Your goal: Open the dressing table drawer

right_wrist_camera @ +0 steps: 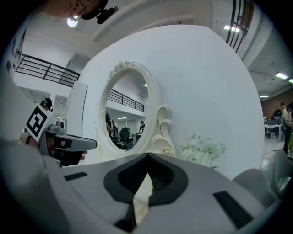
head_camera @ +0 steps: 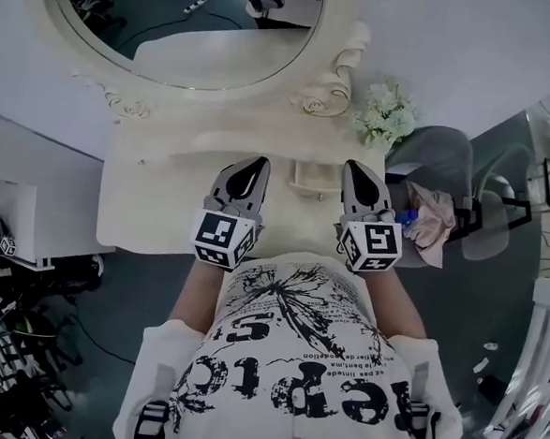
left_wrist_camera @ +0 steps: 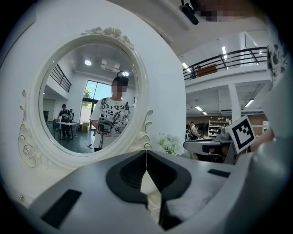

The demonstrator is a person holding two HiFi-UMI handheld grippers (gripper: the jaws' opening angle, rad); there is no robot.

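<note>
1. Person's printed shirt (head_camera: 294,356), nearest. Bare forearms reach forward from it, left (head_camera: 197,293) and right (head_camera: 406,303).

2. Left tongs (head_camera: 257,164): held over the near part of the worktop, pointing at the mirror, close to level. Jaws closed tip to tip, nothing between them. Marker cube (head_camera: 223,238) at the rear.

3. Right tongs (head_camera: 358,169): alongside the left and apart from it, same heading. Jaws closed together, empty. Marker cube (head_camera: 371,247) at the rear.

4. Worktop (head_camera: 154,205): cream dressing-table top, bare under and ahead of both tongs.

5. Drawer (head_camera: 314,176): small cream front in the raised back section below the mirror, between the two tips and nearer the right one. Neither touches it. Whether it stands open cannot be told.

6. Oval mirror (head_camera: 190,25): cream frame with a carved scroll (head_camera: 333,85) at its right foot, directly beyond the drawer.

7. White flowers (head_camera: 388,114): at the right back corner, beside the scroll.

8. Grey chair (head_camera: 439,160): off the worktop's right end, a pink cloth (head_camera: 432,220) lying on it.
</note>
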